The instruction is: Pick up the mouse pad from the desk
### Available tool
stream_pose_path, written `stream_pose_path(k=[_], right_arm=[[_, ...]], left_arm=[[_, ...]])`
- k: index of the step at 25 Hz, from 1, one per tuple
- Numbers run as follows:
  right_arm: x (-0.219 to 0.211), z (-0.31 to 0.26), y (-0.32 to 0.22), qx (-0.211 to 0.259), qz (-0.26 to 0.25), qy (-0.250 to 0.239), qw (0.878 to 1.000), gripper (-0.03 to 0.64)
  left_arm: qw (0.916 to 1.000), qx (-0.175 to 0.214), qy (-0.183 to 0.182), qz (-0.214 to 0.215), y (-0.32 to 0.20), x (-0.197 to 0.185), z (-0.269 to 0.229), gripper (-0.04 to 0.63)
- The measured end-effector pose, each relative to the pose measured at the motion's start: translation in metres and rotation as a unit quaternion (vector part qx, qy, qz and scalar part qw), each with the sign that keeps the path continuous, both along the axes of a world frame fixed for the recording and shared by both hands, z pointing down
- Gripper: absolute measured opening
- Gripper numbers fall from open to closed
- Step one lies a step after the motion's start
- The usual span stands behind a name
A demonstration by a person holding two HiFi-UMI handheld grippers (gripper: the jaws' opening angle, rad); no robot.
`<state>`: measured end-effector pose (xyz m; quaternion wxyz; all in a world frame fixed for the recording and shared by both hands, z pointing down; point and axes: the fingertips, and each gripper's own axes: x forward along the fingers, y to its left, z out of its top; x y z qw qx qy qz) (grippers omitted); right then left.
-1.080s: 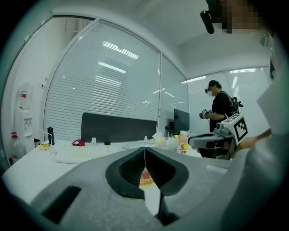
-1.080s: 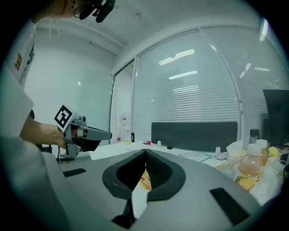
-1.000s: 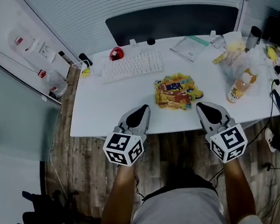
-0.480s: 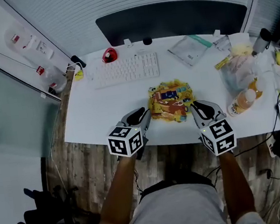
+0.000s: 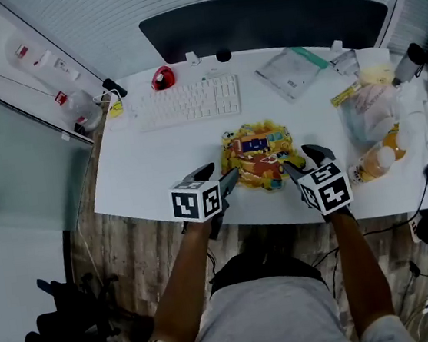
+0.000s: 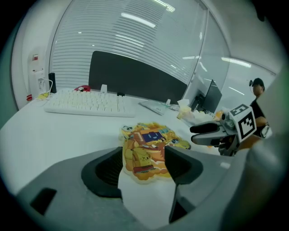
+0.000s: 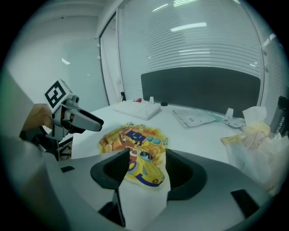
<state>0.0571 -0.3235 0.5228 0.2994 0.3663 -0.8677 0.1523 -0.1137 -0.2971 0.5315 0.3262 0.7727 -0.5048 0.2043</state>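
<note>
The mouse pad [image 5: 257,153] is a flat, cartoon-shaped piece in yellow and orange, lying on the white desk [image 5: 151,166] near its front edge. My left gripper [image 5: 216,178] is at the pad's near left edge and its jaws are opening. My right gripper [image 5: 303,160] is at the pad's near right edge, jaws also opening. In the left gripper view the mouse pad [image 6: 146,149] shows through the gap of the left gripper [image 6: 143,159], untouched. The right gripper view shows the mouse pad [image 7: 135,144] ahead of the right gripper [image 7: 143,169], with nothing gripped.
A white keyboard [image 5: 186,101] and a red mouse [image 5: 161,77] lie at the back left. A clear plastic sleeve [image 5: 290,68], a plastic bag [image 5: 372,104] and a bottle [image 5: 374,162] crowd the right side. A dark partition [image 5: 258,21] runs behind the desk.
Both grippers have come forward and down from the desk's front edge to the two near sides of the mouse pad. Their jaws, shut before, now stand apart.
</note>
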Motion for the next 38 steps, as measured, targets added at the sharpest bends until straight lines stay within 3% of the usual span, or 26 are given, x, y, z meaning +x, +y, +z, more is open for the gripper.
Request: stream_pose_path(k=[6, 16, 27, 31, 38], right_arm=[[0.002, 0.025, -0.01, -0.036, 0.017, 0.024, 0.999, 0.239], [-0.007, 0.042, -0.022, -0.062, 0.035, 0.041, 0.997, 0.272], [-0.015, 0.049, -0.017, -0.063, 0.053, 0.046, 0.996, 0.275], [-0.018, 0.047, -0.014, -0.07, 0.051, 0.04, 0.995, 0.269], [-0.02, 0.036, -0.01, -0.071, 0.042, -0.015, 0.997, 0.195]], left_arm=[[0.9994, -0.034, -0.009, 0.006, -0.011, 0.002, 0.016, 0.311], [0.9969, -0.059, -0.047, 0.02, -0.014, 0.002, 0.042, 0.321], [0.9944, -0.028, -0.094, 0.04, -0.012, 0.008, 0.047, 0.322], [0.9945, -0.022, -0.096, 0.036, -0.014, 0.004, 0.045, 0.282], [0.9951, -0.016, -0.088, 0.043, -0.015, 0.001, 0.046, 0.27]])
